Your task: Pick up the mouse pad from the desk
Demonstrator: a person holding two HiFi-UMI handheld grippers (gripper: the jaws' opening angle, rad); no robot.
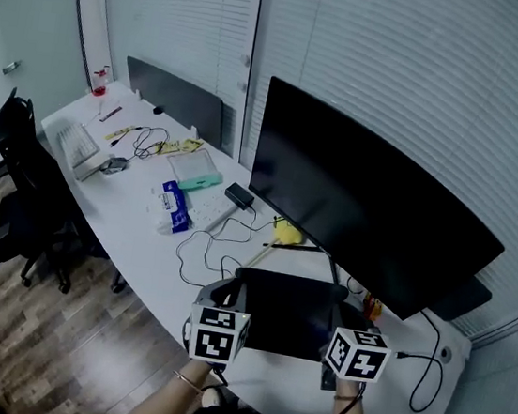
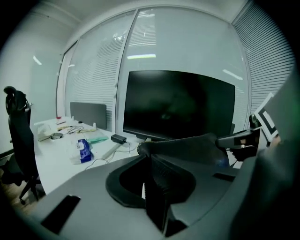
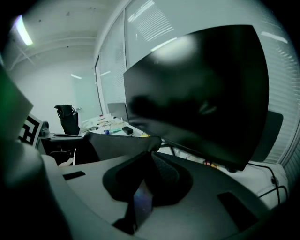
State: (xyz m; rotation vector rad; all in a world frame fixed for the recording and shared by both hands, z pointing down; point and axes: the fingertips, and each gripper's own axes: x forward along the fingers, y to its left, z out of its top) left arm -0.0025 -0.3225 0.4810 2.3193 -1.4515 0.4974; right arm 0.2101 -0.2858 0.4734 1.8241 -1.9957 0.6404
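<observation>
One mouse pad (image 1: 287, 314), left tongs (image 1: 231, 294), right tongs (image 1: 347, 312) (two) — both clamping it

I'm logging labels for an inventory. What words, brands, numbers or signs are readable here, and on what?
None can be read.
Blue-and-white packet on the white desk: print too small and blurred.
Two square-marker cubes: black-and-white patterns only, no letters.
Black curved monitor: dark screen, no visible logo.

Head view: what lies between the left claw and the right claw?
The black mouse pad alone spans from the left claw to the right claw, each shut on one end of it, above the white desk. The head view shows this.
</observation>
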